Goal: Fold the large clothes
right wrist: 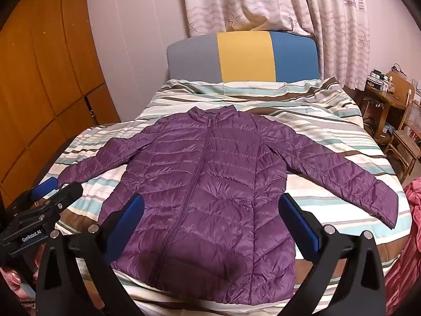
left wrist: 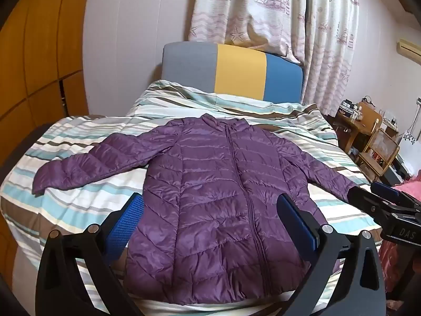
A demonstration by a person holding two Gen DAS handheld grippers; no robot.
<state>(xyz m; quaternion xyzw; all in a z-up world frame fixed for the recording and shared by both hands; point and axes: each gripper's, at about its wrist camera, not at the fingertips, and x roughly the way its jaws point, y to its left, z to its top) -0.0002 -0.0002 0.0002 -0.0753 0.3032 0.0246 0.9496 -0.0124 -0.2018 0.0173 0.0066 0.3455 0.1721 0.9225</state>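
Garment: purple quilted jacket [right wrist: 202,197], zipped shut, front up, both sleeves spread out to the sides
Landmark: the jacket; every place below is given from it
Support: striped bedcover [right wrist: 329,121] under the whole jacket, collar toward the grey, yellow and blue headboard [right wrist: 244,55]
Left gripper [left wrist: 210,226]: jaws wide apart, nothing between the pads, hanging above the jacket's hem end and angled down at the body
Right gripper [right wrist: 211,223]: jaws wide apart, nothing held, likewise above the hem end, beside the left gripper
Left sleeve of scene [left wrist: 86,158]: lies out flat, cuff well clear of the jacket body
Other sleeve [right wrist: 350,181]: lies out flat, cuff near the bed edge on that side
Step in hand (judged): approach for the first fold; no fabric taken yet
How to do it well (judged): take each sleeve near the cuff, pinch both layers of the slippery shell, carry it across the chest so it lies flat over the zip, then fold the hem up toward the collar
Risk (judged): puffed filling may spring a fold back open; press it flat before letting go
Containers: none seen on or beside the jacket
Beyond the jacket: wooden side table [right wrist: 389,97] with small items too small to name, past the sleeve on that side; pink cloth [right wrist: 413,197] off the bed edge
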